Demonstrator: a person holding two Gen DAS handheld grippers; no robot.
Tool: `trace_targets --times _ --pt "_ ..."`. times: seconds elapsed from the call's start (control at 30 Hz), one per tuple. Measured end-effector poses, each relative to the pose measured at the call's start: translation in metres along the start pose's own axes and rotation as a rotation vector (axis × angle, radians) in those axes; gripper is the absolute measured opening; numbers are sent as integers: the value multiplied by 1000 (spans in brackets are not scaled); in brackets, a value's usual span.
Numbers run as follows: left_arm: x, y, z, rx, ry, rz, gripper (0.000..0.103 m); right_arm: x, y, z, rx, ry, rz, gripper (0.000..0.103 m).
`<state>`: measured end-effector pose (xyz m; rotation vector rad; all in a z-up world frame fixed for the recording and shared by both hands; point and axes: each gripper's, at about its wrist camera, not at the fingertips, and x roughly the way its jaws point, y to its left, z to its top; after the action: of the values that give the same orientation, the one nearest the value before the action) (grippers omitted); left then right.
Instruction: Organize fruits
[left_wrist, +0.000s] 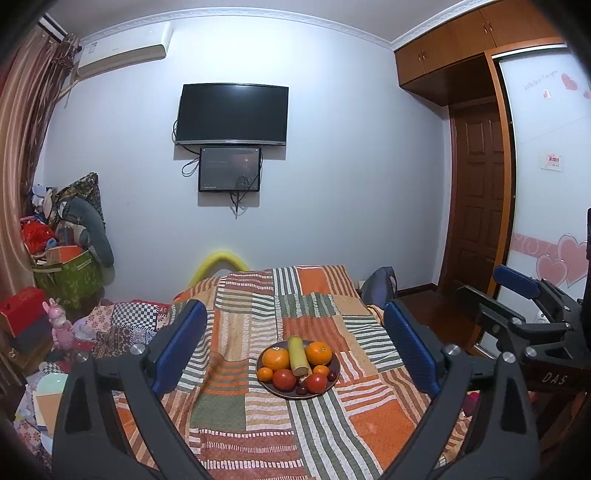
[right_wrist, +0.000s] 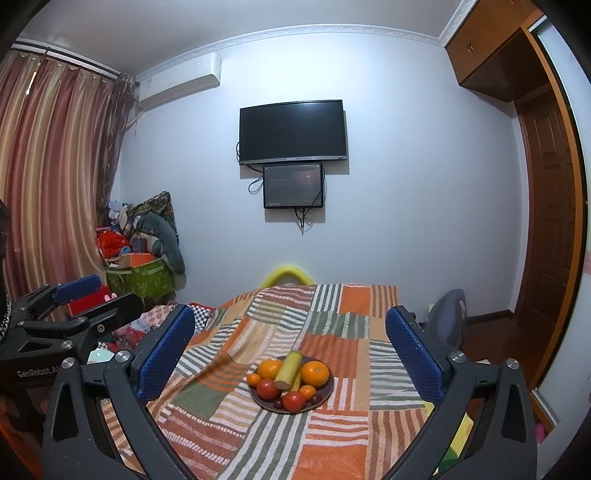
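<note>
A dark round plate (left_wrist: 334, 373) of fruit sits on a striped patchwork cloth (left_wrist: 258, 332). It holds two large oranges (left_wrist: 275, 358), small tangerines, two red tomatoes (left_wrist: 283, 379), dark grapes and a pale green cane piece (left_wrist: 297, 355). My left gripper (left_wrist: 295, 347) is open, held above and short of the plate. The right gripper (left_wrist: 517, 295) shows at the right edge of the left wrist view. In the right wrist view the plate (right_wrist: 328, 387) lies ahead of my open right gripper (right_wrist: 291, 354); the left gripper (right_wrist: 92, 295) shows at the left.
The cloth (right_wrist: 332, 325) covers a bed-like surface. Bags and toys (left_wrist: 66, 258) pile up at the left by curtains (right_wrist: 55, 184). A TV (left_wrist: 232, 114) hangs on the far wall. A wardrobe and door (left_wrist: 480, 192) stand at the right.
</note>
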<state>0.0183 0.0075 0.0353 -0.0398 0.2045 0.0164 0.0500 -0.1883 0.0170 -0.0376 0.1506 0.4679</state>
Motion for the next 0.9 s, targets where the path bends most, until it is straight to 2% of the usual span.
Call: trace_targets --times 0.9 --pt "-1 -6 -1 12 3 -17 98 -5 3 1 -2 -9 -5 103"
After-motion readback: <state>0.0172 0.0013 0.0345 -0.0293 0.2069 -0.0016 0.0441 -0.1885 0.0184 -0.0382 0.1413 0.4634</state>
